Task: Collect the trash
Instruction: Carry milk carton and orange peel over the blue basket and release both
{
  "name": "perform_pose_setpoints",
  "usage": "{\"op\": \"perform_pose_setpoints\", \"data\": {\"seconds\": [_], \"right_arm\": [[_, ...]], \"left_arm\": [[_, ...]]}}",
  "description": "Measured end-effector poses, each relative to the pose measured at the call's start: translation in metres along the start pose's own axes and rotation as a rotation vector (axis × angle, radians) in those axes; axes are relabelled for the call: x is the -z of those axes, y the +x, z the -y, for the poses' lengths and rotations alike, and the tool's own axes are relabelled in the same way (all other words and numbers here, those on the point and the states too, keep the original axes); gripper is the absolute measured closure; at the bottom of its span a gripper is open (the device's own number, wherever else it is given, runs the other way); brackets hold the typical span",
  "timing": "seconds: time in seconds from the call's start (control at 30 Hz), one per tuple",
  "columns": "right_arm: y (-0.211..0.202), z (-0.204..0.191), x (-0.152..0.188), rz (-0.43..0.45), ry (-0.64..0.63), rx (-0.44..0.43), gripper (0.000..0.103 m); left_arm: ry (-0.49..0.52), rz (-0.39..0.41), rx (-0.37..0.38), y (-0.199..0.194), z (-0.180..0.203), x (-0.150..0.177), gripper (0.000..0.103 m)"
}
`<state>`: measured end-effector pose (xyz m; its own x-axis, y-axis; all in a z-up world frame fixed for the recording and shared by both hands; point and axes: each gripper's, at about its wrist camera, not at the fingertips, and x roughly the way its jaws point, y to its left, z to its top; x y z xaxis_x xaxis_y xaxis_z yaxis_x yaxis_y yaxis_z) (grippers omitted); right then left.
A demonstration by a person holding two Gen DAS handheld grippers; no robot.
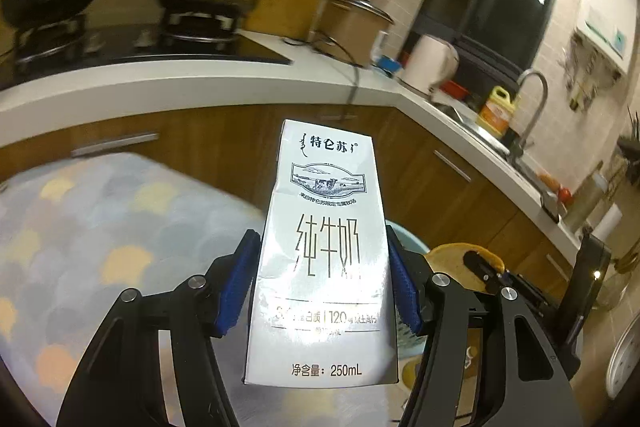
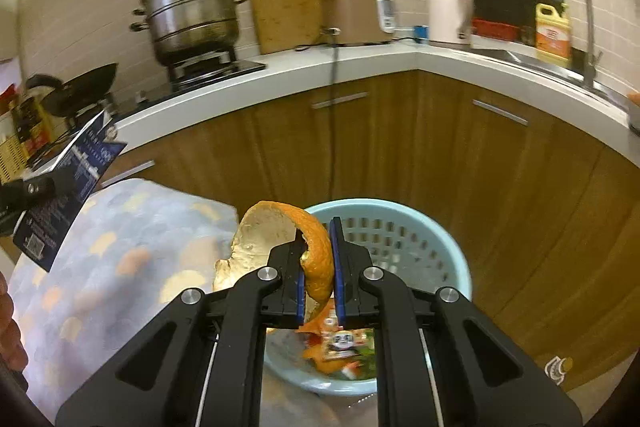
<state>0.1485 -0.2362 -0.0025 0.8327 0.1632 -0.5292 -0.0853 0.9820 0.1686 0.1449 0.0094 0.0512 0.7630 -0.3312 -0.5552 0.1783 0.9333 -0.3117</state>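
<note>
My left gripper (image 1: 322,267) is shut on a white 250 mL milk carton (image 1: 324,251), held upright in the air above the patterned table. The carton's dark blue back and the left gripper also show at the left edge of the right wrist view (image 2: 68,183). My right gripper (image 2: 316,263) is shut on a curled orange peel (image 2: 280,243), held over the near rim of a light blue perforated trash basket (image 2: 400,227). The basket holds orange peel pieces and a wrapper (image 2: 344,347). The peel and right gripper show in the left wrist view (image 1: 460,263).
A table with a pastel scale-pattern cloth (image 2: 120,267) lies to the left. Wooden cabinets (image 2: 480,187) under a white L-shaped counter (image 2: 360,63) stand behind. On the counter are a steamer pot (image 2: 192,11), wok (image 2: 80,87), cutting board, rice cooker, kettle (image 2: 448,11) and sink tap (image 2: 576,7).
</note>
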Motion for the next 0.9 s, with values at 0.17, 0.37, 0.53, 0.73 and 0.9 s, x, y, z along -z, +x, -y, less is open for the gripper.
{"op": "perform_pose_setpoints", "data": {"seconds": [0.17,0.37,0.53,0.73,0.9], "right_arm": [[0.010,0.026,0.003,-0.022,0.032,0.017,0.094],[0.039,0.056,0.011,-0.116,0.089,0.026,0.094],[0.071,0.064,0.019,-0.234,0.088,0.015,0.082],[0.083,0.059,0.028,-0.286,0.064,0.000,0.063],[0.066,0.054,0.023,-0.250,0.059,-0.006,0.063]], "left_arm": [[0.034,-0.078,0.024,0.052,0.035,0.002,0.044],[0.056,-0.163,0.056,0.102,0.061,0.009,0.044],[0.063,-0.215,0.058,0.129,0.068,0.014,0.043],[0.047,-0.265,0.053,0.144,0.062,0.023,0.039],[0.059,-0.226,0.036,0.130,0.059,0.024,0.039]]}}
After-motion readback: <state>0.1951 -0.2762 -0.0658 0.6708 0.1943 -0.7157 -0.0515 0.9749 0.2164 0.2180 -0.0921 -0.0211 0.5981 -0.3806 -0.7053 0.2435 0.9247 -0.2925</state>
